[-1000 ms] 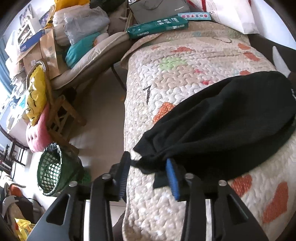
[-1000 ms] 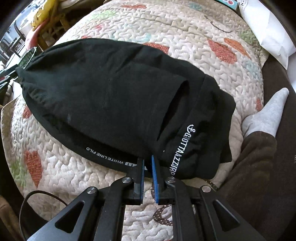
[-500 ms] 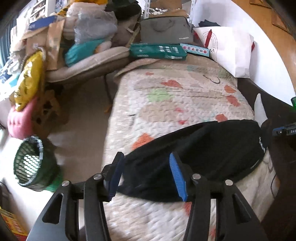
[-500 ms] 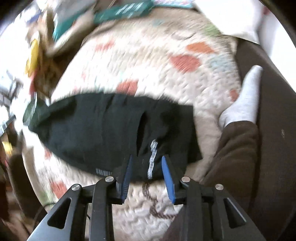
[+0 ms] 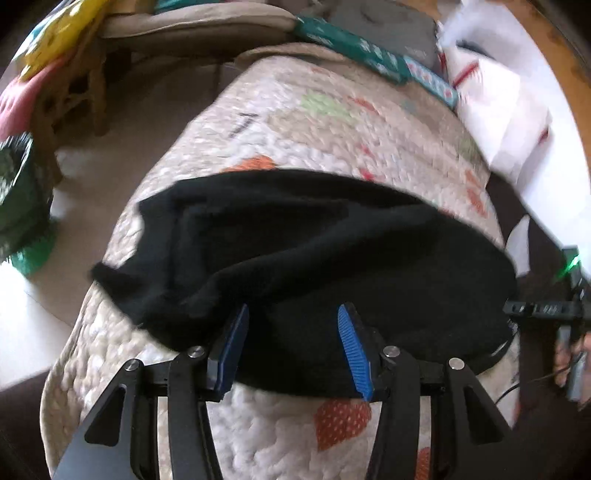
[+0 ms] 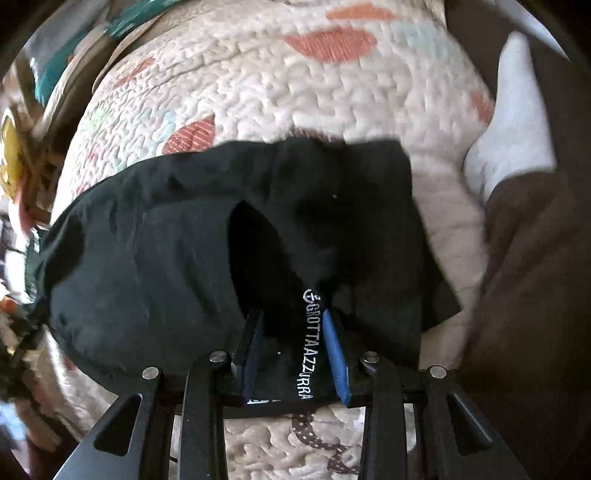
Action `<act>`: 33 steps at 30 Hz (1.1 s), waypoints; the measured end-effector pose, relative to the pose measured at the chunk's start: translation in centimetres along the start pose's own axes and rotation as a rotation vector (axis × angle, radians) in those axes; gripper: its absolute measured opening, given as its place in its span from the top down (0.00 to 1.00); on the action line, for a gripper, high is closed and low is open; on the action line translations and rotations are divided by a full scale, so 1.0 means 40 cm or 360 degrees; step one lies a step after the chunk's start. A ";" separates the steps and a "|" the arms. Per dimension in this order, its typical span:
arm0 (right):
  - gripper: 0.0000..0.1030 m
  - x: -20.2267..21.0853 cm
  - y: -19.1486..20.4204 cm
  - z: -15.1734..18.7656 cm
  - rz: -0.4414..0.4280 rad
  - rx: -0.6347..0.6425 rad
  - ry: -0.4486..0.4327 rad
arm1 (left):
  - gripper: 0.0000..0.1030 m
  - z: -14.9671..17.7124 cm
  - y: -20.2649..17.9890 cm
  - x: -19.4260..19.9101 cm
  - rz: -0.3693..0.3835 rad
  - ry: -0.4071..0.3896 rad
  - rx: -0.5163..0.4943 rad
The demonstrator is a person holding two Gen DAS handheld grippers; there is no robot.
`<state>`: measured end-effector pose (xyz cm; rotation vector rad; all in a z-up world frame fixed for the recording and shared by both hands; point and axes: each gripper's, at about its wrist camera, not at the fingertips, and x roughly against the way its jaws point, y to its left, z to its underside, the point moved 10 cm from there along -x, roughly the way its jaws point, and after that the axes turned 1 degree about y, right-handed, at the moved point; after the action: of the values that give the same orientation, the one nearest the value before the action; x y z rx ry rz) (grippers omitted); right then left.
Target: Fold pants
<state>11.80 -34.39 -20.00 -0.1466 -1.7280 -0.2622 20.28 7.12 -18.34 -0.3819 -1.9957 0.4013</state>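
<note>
Black pants (image 6: 184,258) folded flat across quilted bed (image 6: 295,92).
White "GROTTAAZZURRA" lettering (image 6: 308,347) between parted right gripper (image 6: 293,343) jaws; left gripper (image 5: 291,343) likewise spread over near hem, unclamped, both angled steeply down.

A quilt (image 5: 332,140) with orange and green patches covers the bed. Beyond its far end lie a green box (image 5: 354,48) and a grey bag (image 5: 391,26), with a white bag (image 5: 506,110) against the wall at right. Left of the bed, a pale floor (image 5: 147,122) holds a cluttered wooden chair (image 5: 77,92) and a green basket (image 5: 18,199). Daylight brightens the room.
</note>
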 end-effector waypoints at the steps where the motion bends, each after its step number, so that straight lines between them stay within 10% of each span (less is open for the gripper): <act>1: 0.65 0.020 0.018 -0.007 0.0102 0.0083 -0.0045 | 0.52 -0.001 0.017 0.019 0.0045 -0.0042 0.0086; 7: 0.64 0.076 0.324 -0.061 -0.0015 0.0506 -0.0230 | 0.53 0.010 0.050 0.036 0.0076 -0.0078 0.0255; 15: 0.77 -0.060 0.827 -0.050 -0.0486 0.0919 0.0008 | 0.53 0.052 0.063 0.015 -0.0008 -0.0011 0.0222; 20: 0.77 -0.173 0.890 -0.132 -0.0345 0.0778 0.0195 | 0.53 0.030 0.105 0.038 0.0111 -0.0041 0.0411; 24: 0.75 -0.062 0.942 -0.194 -0.0203 0.0983 -0.0156 | 0.53 -0.010 0.182 0.087 0.0085 -0.0169 0.0571; 33: 0.48 -0.076 1.087 -0.108 -0.0387 0.1239 -0.0109 | 0.52 0.001 0.176 0.068 0.0158 -0.0141 0.0586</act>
<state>27.07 6.63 -18.31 0.6300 -1.7992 0.2526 19.74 14.61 -19.27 -0.2331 -1.9409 0.8457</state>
